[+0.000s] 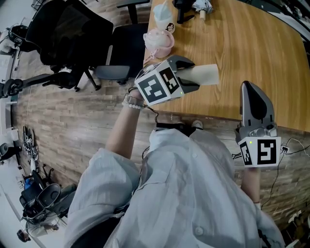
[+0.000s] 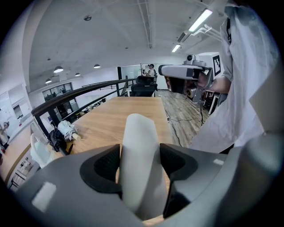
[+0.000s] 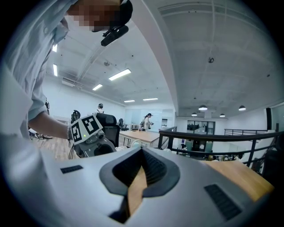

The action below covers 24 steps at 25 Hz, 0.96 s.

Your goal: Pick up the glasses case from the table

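Note:
The glasses case (image 1: 207,74) is a pale off-white oblong, held level above the near edge of the wooden table (image 1: 256,43). My left gripper (image 1: 193,77) is shut on it, and the case's far end sticks out past the jaws. In the left gripper view the case (image 2: 138,133) stands clamped between the two dark pads. My right gripper (image 1: 251,88) hovers over the table's near edge, to the right of the case, shut with nothing in it. In the right gripper view its jaws (image 3: 141,170) meet, with only a thin wooden sliver showing between them.
At the table's far left corner sit a pink pouch (image 1: 160,43) and a white cup (image 1: 163,17), with a black object (image 1: 183,10) behind them. Two black office chairs (image 1: 68,34) stand on the floor to the left. A cable (image 1: 290,145) trails at right.

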Available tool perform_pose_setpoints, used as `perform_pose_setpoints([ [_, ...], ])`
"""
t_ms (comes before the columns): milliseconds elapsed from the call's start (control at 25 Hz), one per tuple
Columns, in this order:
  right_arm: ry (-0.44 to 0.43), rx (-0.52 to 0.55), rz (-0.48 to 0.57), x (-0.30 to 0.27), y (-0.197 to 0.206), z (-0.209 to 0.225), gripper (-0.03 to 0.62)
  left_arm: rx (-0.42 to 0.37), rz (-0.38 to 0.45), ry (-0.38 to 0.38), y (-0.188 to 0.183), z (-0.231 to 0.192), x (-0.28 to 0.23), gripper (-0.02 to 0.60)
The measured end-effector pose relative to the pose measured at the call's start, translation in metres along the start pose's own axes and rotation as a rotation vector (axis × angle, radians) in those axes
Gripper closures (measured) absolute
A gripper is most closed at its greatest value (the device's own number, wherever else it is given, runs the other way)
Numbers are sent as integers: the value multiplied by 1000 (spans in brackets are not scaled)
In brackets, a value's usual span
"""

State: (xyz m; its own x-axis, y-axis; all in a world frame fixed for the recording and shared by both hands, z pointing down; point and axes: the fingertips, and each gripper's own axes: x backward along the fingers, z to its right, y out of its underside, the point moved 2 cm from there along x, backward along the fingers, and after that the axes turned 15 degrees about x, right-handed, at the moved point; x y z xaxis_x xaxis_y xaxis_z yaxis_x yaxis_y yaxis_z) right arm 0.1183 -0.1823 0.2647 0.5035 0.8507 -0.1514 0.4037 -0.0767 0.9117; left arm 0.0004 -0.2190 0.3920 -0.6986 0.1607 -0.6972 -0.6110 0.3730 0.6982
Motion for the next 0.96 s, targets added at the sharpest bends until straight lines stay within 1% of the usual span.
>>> perform_pose_setpoints([
  [600,-5,9,-4,0,1,-2,594,-10,9,0,-2,1,-3,299],
  [960,-2,9,-6,1,3,1,594,-9,-4,8,-1,3,-7,299],
])
